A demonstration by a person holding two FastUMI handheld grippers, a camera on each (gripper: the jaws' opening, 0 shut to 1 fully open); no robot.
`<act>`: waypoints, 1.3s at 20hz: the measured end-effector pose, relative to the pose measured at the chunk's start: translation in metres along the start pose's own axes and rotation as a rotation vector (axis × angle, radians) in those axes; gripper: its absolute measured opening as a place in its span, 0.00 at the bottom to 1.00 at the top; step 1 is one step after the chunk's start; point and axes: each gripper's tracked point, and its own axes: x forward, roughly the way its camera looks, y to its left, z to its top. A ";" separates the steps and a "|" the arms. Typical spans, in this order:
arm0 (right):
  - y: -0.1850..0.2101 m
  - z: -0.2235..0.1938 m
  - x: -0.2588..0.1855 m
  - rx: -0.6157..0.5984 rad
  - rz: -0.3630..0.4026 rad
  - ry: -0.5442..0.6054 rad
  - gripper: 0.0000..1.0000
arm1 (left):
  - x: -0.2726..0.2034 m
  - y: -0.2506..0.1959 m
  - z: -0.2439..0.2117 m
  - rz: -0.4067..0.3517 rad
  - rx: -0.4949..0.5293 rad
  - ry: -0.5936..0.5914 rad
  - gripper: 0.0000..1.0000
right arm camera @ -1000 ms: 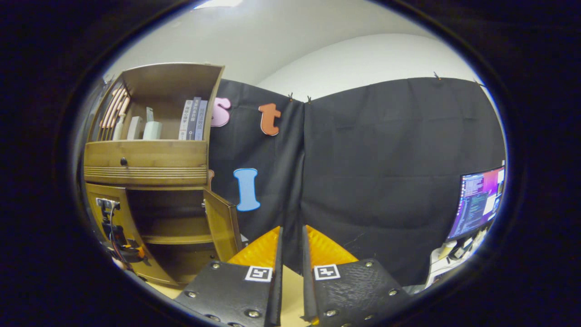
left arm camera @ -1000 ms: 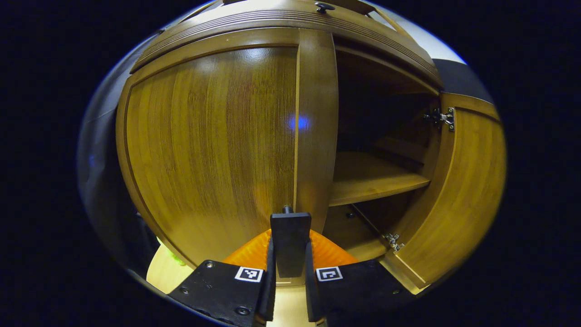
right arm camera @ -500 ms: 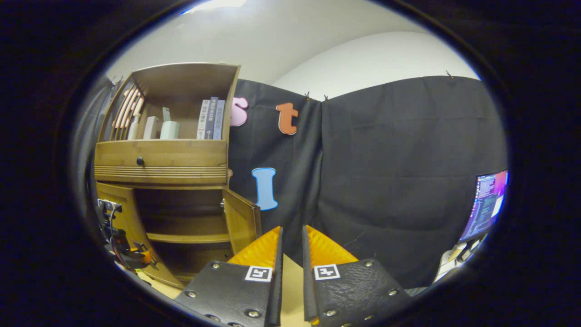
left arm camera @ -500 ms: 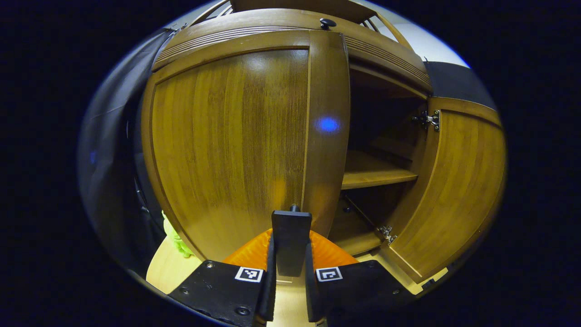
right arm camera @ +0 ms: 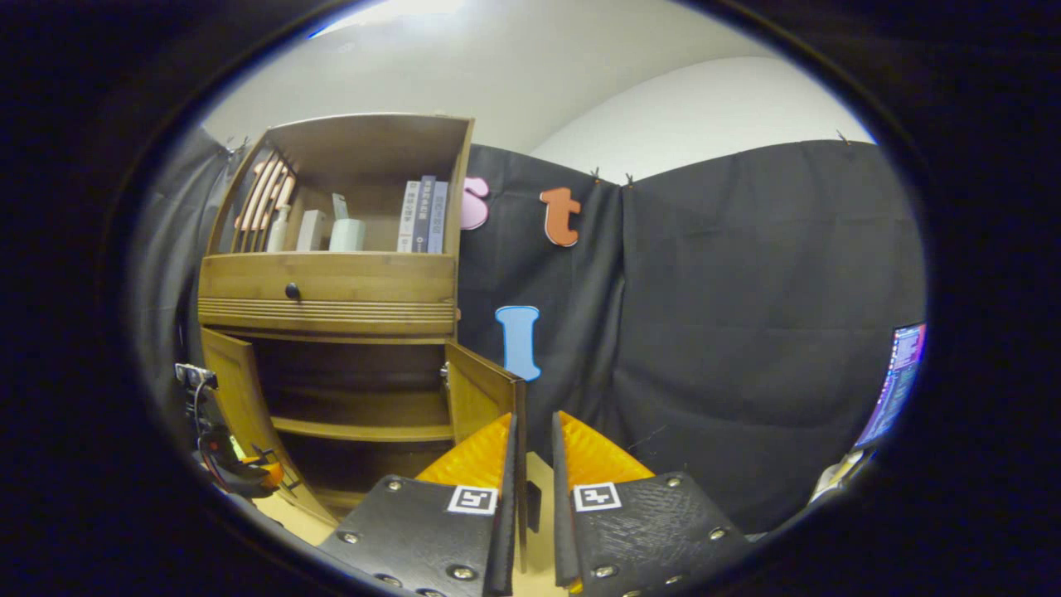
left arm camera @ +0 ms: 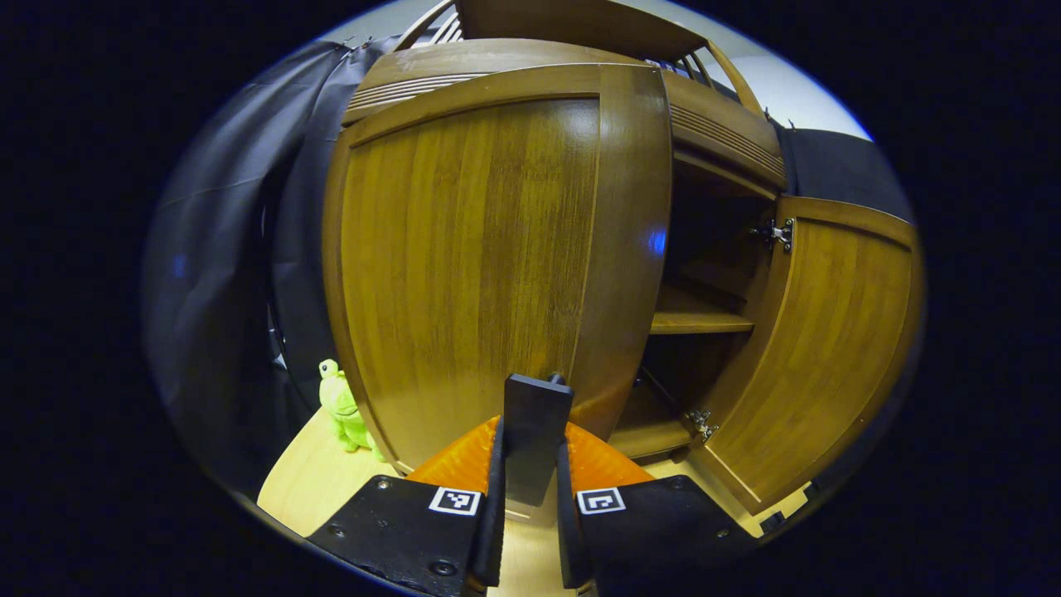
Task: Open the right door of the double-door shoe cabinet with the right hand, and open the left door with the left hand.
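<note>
Light came from overhead and was fairly dim. The left door (left arm camera: 497,265) carried a soft sheen and a small blue glare spot; the cabinet (right arm camera: 348,348) interior lay in deep shadow. Fisheye bowing bent straight edges outward. Focus stayed sharp.

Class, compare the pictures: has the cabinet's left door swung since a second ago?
Yes. The left door, its handle clamped in the left tongs, has swung further outward from the cabinet front, widening the gap onto the shelf.
</note>
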 end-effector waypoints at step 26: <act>0.160 -0.030 0.022 0.027 0.381 0.059 0.19 | -0.005 0.010 0.004 0.026 -0.109 -0.025 0.53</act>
